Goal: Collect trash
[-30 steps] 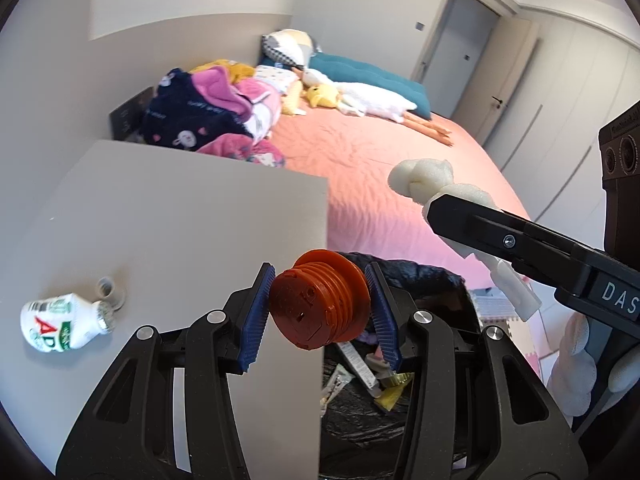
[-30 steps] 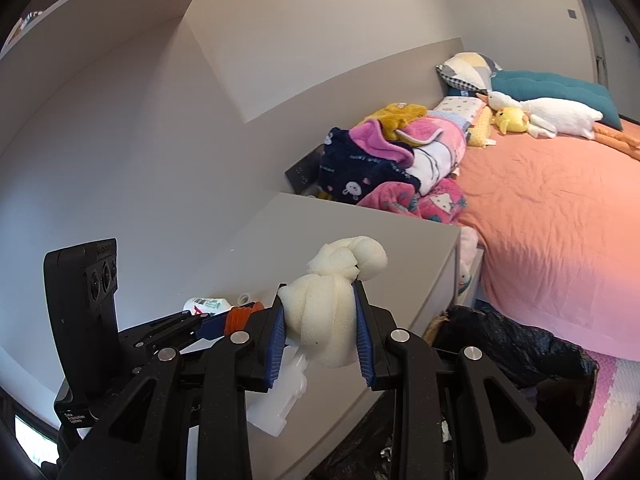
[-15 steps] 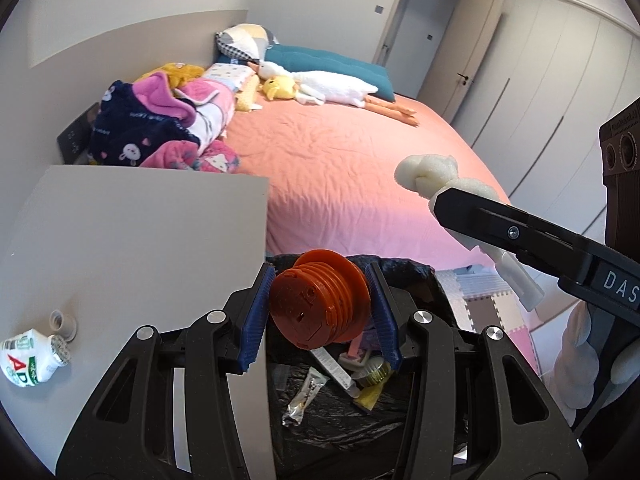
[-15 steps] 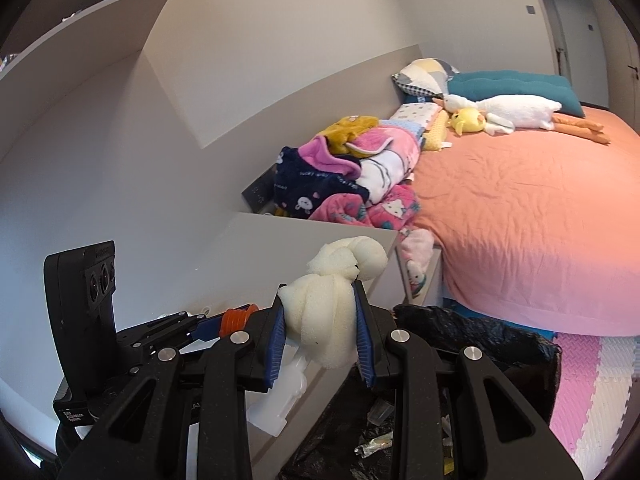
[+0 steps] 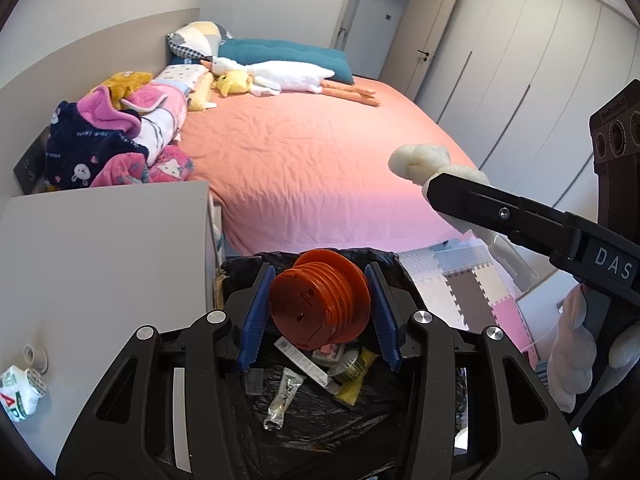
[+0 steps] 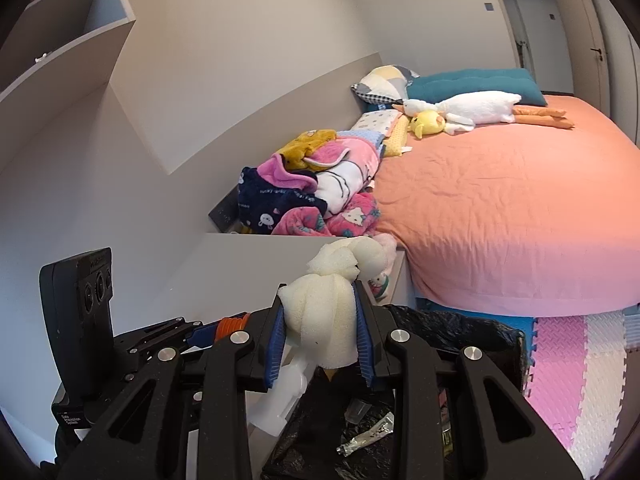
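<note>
— Holding two bits of trash now. Left gripper [image 5: 318, 314], low in the middle of the left view, pinching an orange ridged cap [image 5: 320, 300] between its blue pads. Right gripper [image 6: 320, 334], low in the middle of the right view, squeezing a white foam lump [image 6: 324, 320] tight.

— And the bin?

— Right under both. Black trash bag [image 5: 400, 264] open at the bottom of the left view, with wrappers [image 5: 284, 398] and other scraps already inside. Orange cap hanging over the hole, it seems. Foam lump closer to the near rim in the right view, so harder to tell.

— So what could go wrong?

— Letting go too soon, maybe. Foam very light and squashed, so likely to spring out sideways, then land on the pink floor mat [image 6: 568, 364] at the lower right. Could also stick to a pad and not fall at all.

— And the cap?

— Round, so good at rolling. Could hit the bag's edge, bounce off, roll under the bed [image 5: 320, 160]. Also both grippers close together, near touching at the right of the left view. Could bump and knock something loose.

— Anything left behind?

— Yes. Small white bottle [image 5: 18, 394] lying at the lower left on the grey table [image 5: 100, 260], with a little ring just beside it. Easy to forget.
</note>
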Demonstrator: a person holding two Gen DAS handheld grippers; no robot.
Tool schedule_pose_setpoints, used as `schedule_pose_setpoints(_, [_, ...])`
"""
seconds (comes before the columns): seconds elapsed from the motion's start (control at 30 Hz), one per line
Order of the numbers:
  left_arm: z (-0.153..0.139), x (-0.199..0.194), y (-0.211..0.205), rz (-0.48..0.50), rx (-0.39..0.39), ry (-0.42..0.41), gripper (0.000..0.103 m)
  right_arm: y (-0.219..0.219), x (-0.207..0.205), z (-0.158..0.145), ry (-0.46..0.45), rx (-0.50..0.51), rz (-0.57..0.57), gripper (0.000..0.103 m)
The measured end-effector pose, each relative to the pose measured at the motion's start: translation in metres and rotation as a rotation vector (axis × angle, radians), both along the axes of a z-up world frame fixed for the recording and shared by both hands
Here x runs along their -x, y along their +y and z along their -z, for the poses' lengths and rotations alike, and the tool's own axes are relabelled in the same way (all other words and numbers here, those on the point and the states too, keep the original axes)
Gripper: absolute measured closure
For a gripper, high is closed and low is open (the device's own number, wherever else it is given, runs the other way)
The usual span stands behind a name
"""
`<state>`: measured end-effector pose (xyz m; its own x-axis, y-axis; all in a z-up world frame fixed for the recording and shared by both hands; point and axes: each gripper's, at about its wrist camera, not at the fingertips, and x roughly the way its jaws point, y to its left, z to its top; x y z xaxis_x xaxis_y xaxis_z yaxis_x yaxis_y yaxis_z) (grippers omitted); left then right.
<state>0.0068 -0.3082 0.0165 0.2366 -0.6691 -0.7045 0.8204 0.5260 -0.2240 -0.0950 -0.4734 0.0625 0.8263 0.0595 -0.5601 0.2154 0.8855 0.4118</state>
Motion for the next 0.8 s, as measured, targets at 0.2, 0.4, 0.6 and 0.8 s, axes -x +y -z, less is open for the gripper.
schedule_pose_setpoints(0.2, [0.002, 0.008, -0.013, 0.055, -0.013, 0.015, 0.034, -0.013, 0.016, 0.001, 0.009, -0.002, 0.051, 0.054])
schedule_pose_setpoints(0.4, [0.000, 0.011, -0.019, 0.058, -0.015, 0.001, 0.006, -0.023, 0.035, -0.005, -0.010, 0.016, 0.141, 0.022])
schedule_pose_setpoints(0.6, [-0.002, 0.013, -0.018, 0.050, -0.005, -0.003, 0.006, -0.023, 0.037, -0.006, -0.017, 0.023, 0.144, 0.022])
schedule_pose_setpoints(0.8, [-0.002, 0.010, -0.013, 0.020, -0.002, 0.005, 0.006, -0.020, 0.035, -0.006, -0.015, 0.025, 0.131, 0.022])
